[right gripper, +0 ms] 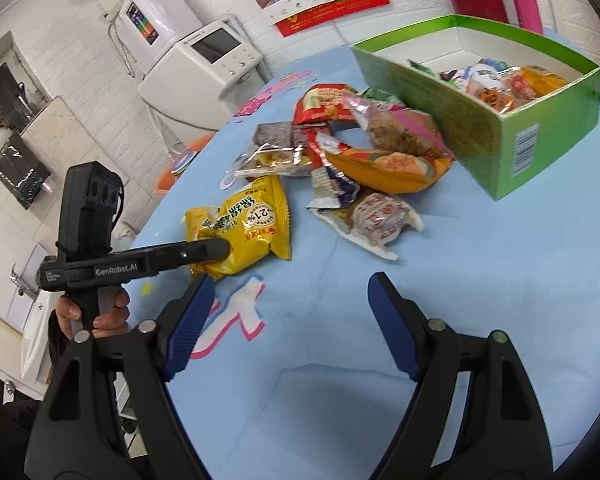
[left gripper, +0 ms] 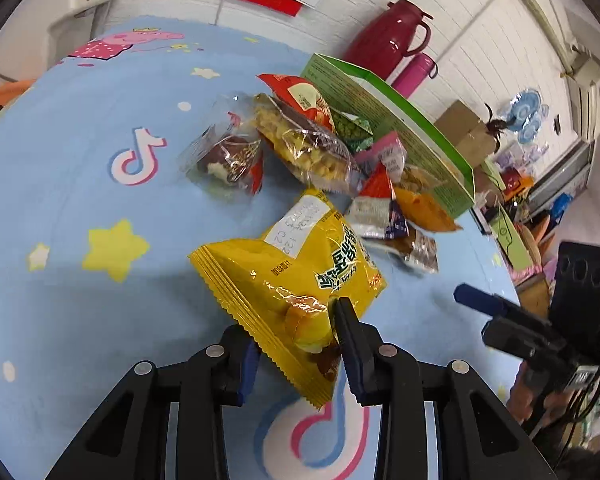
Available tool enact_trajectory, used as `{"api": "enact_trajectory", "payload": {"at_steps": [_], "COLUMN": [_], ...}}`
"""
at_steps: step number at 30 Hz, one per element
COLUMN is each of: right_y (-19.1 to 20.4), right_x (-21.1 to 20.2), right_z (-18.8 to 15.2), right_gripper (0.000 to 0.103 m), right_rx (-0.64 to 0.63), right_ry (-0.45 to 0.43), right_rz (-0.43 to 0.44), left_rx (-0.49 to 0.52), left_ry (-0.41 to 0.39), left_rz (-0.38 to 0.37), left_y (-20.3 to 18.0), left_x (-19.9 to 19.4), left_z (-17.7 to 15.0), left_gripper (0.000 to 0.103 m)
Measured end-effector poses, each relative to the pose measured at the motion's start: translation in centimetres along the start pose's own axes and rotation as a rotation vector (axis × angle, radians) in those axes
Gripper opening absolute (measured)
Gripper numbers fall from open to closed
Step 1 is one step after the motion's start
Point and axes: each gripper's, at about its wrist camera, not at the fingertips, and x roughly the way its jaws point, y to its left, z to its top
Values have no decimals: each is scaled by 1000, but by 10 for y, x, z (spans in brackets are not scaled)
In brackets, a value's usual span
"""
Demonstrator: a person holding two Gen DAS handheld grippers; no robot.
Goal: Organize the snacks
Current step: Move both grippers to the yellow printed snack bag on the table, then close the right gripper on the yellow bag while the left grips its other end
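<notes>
Left wrist view
Left gripper (left gripper: 300, 344): closed on one corner of the yellow snack bag (left gripper: 296, 280); the right-hand finger presses into the film, the other sits behind the crimped edge.
Yellow snack bag, position: near side of the blue tablecloth (left gripper: 80, 200), most of its body beyond the fingers, apart from the snack pile (left gripper: 320, 160).
Green box (left gripper: 400, 128): behind the pile; near wall faces the camera.
Risk, grip: a hold on slick film near the seam may slide off or tear, since the puffy body hangs beyond the fingers.
Risk, route: the pile lies between bag and box; a low carry may drag packets along.

Right wrist view
Right gripper (right gripper: 288, 320): jaws wide apart, holding nothing, poised above bare cloth.
Yellow snack bag (right gripper: 244, 228): left of the pile, with one finger of the left gripper (right gripper: 210, 249) laid across its near end; whether it is lifted clear of the cloth cannot be told.
Green box (right gripper: 500, 132): open-topped, already partly filled with packets.
Risk, box: the rim stands tall; a bag brought in low may catch the wall and shove the light carton.
Risk, crowding: both grippers work near the same patch and could clash.
</notes>
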Motion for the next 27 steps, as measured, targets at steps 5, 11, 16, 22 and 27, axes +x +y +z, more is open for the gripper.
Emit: {"api": "enact_trajectory", "payload": {"at_steps": [5, 11, 16, 22, 27], "right_y": [21, 34, 29, 19, 23], "right_x": [31, 71, 91, 113, 117], "right_z": [12, 42, 54, 61, 56], "right_gripper": [75, 66, 60, 60, 37], "right_rx": [-70, -162, -165, -154, -123], "right_ry": [71, 136, 209, 287, 285], "right_rz": [68, 91, 131, 179, 253], "left_rx": [-59, -194, -266, -281, -225], "left_ry": [-44, -156, -155, -148, -153], "left_rz": [69, 42, -39, -58, 1], "left_y": [15, 29, 38, 37, 31], "left_x": [-29, -42, -30, -23, -16], "left_z": [-16, -20, -20, -19, -10], "left_gripper": [55, 55, 55, 55, 44]}}
